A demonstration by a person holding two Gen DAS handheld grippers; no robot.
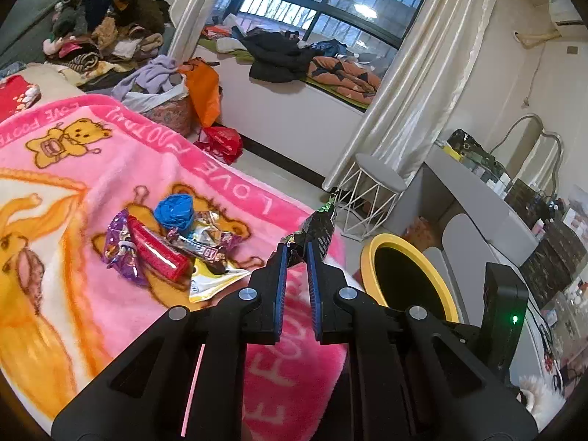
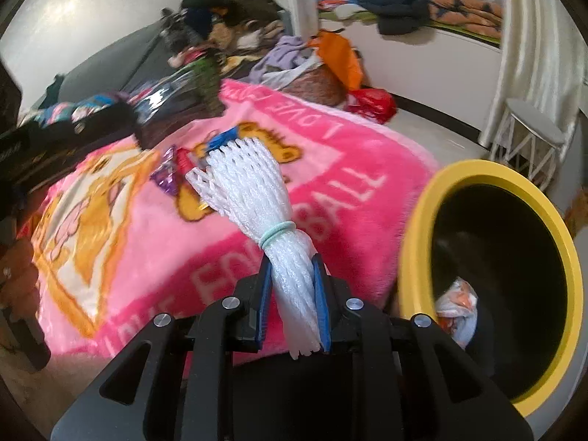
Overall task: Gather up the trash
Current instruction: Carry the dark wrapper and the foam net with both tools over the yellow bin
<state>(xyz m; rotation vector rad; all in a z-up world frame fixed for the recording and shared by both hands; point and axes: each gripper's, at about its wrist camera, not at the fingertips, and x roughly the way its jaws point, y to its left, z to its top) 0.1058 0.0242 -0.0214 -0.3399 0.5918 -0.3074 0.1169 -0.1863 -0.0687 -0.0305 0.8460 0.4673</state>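
My left gripper (image 1: 296,248) is shut on a black and green snack wrapper (image 1: 316,231), held above the edge of the pink blanket (image 1: 110,169), left of the yellow-rimmed trash bin (image 1: 441,286). A pile of wrappers (image 1: 165,250) and a blue crumpled bag (image 1: 174,211) lie on the blanket. My right gripper (image 2: 292,261) is shut on a white foam net bundle (image 2: 257,191) tied with a green band, held over the blanket just left of the bin (image 2: 419,220). Crumpled white trash (image 2: 457,308) lies inside the bin.
A white wire stool (image 1: 375,183) stands by the curtain. A grey desk (image 1: 488,198) with clutter is at the right. A basket of clothes (image 1: 165,99), an orange bag and a red bag (image 1: 220,139) sit on the floor beyond the bed. Clothes pile on the window ledge.
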